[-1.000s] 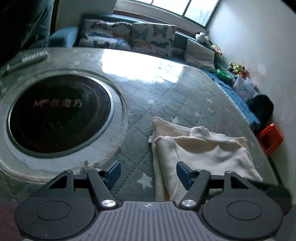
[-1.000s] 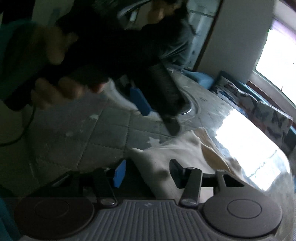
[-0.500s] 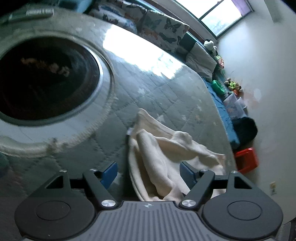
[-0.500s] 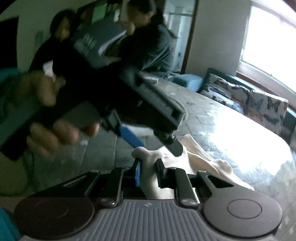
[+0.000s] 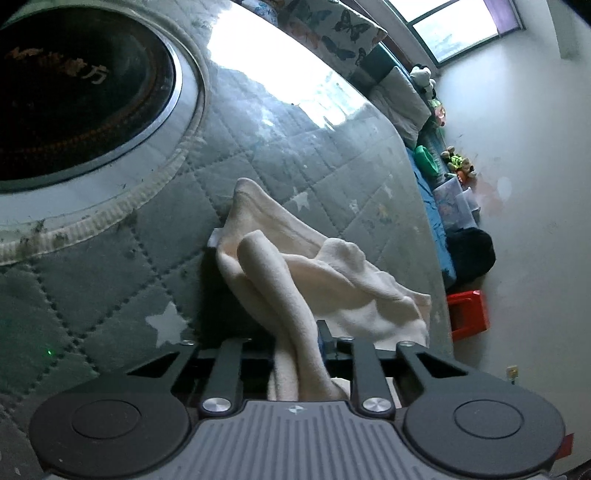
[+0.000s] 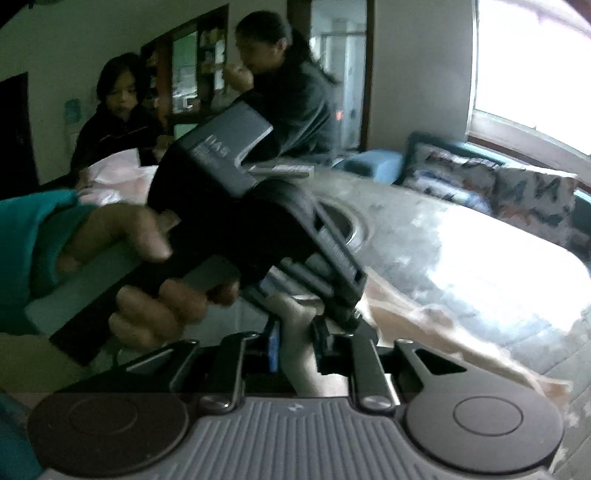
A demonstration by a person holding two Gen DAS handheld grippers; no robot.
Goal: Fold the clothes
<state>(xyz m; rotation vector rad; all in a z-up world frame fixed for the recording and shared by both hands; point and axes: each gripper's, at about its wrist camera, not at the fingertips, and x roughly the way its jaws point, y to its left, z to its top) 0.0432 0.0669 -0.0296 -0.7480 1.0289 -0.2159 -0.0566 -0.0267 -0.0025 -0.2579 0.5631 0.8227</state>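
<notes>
1. The desk (image 5: 332, 155) is round and covered with a grey-green quilted cloth sewn with pale stars; window light glares off its far side.
2. A large dark round inset (image 5: 74, 88) with a metal ring sits in the middle of the desk, to the left in the left wrist view, with gold characters on it.
3. A bench with butterfly-print cushions (image 5: 332, 26) runs along the far edge of the desk under the window.
4. Two people (image 6: 291, 96) sit beyond the desk in the right wrist view, both in dark tops.
5. The cream garment (image 5: 332, 280) lies rumpled on the desk near its close edge, beside the inset, with one rolled fold rising toward the camera.
6. A red plastic stool (image 5: 469, 314) stands on the floor by the wall, past the desk's edge.
7. The left hand-held gripper (image 5: 297, 339) has just been closing; its jaws stand narrow and pinch the raised fold of the garment.
8. The right hand-held gripper (image 6: 295, 343) is likewise clamped on a bunched piece of the garment (image 6: 299, 354), its jaws having eased slightly apart.
9. A hand (image 6: 155, 280) in a teal sleeve holds the left hand-held gripper just above it.
</notes>
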